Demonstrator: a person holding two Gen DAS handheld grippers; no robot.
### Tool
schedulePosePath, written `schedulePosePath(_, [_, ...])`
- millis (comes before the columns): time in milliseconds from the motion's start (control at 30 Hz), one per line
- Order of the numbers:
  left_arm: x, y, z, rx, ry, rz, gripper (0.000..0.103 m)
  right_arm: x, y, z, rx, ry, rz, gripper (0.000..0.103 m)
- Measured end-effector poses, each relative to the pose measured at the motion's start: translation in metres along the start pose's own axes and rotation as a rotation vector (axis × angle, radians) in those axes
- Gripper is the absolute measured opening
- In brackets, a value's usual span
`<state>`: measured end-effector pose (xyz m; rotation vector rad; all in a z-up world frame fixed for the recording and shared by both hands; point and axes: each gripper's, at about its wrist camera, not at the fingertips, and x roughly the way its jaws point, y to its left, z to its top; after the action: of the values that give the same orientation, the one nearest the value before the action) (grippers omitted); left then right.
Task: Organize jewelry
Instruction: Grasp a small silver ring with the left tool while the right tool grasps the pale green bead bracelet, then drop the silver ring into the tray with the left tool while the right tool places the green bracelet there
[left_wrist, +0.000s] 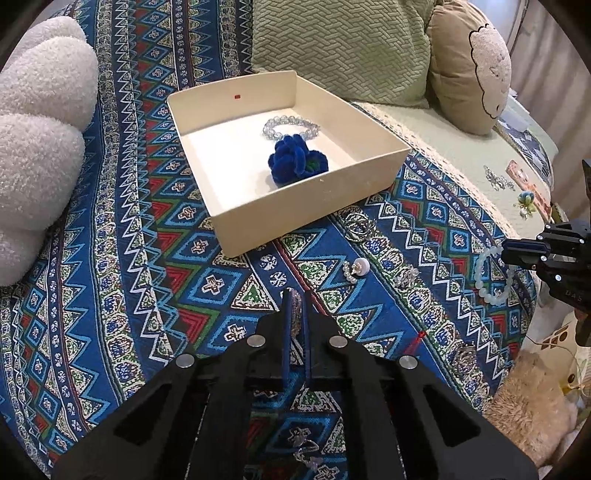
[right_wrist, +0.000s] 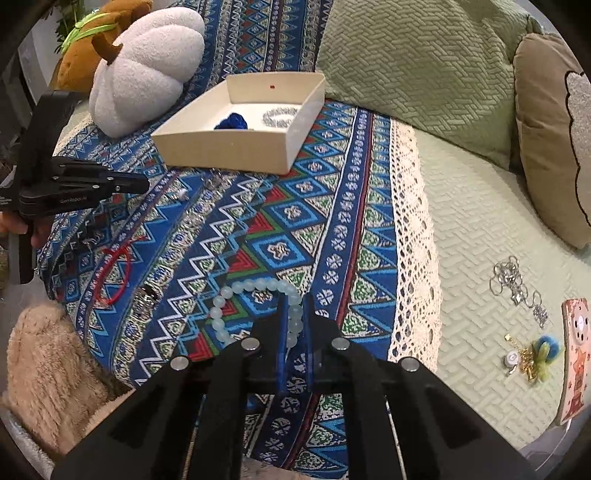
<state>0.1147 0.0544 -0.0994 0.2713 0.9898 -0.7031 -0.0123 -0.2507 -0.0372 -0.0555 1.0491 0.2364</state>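
A cream box (left_wrist: 310, 206) on the patterned blue cloth holds a clear bead bracelet (left_wrist: 291, 126) and a blue fuzzy flower (left_wrist: 297, 158); the box also shows in the right wrist view (right_wrist: 221, 147). My left gripper (left_wrist: 296, 299) is shut on a small sparkly silver piece (left_wrist: 295, 306), above the cloth in front of the box. My right gripper (right_wrist: 294, 306) is shut on a pale blue bead bracelet (right_wrist: 236, 291), which hangs from its fingers; the bracelet shows at the right in the left wrist view (left_wrist: 487, 277).
Loose on the cloth lie a pearl earring (left_wrist: 356, 269), silver rings (left_wrist: 360, 223), a red cord bracelet (right_wrist: 118, 273) and a silver clip (right_wrist: 146, 297). On the green cover lie a silver chain (right_wrist: 517, 284), a blue-green charm (right_wrist: 539, 350) and a pink card (right_wrist: 574, 354). A white pumpkin cushion (right_wrist: 144, 70) sits at left.
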Motion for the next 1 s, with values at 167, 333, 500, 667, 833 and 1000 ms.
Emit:
schedulePosePath(167, [-0.007,0.003,-0.001,-0.007,-0.014,-0.013,0.005,-0.01,0.008,0.005,-0.011,-0.032,0.017,0.009])
schedulePosePath(333, [-0.023,0.007,0.004,-0.01,-0.046,-0.02,0.005,-0.025,0.012,0.016,0.004,-0.076,0.077,0.009])
schedulePosePath(500, [-0.045,0.017,0.031,-0.015,-0.102,-0.042,0.005,-0.046,0.012,0.051,-0.011,-0.156,0.137,0.009])
schedulePosePath(667, [-0.047,0.022,0.068,0.034,-0.126,-0.02,0.005,-0.05,0.007,0.106,-0.032,-0.243,0.142,0.009])
schedulePosePath(833, [-0.025,0.027,0.108,0.072,-0.118,-0.005,0.005,-0.028,0.007,0.156,-0.043,-0.277,0.158,0.009])
schedulePosePath(1000, [0.018,0.029,0.133,0.08,-0.063,0.025,0.005,0.014,0.006,0.185,-0.023,-0.233,0.174,0.009])
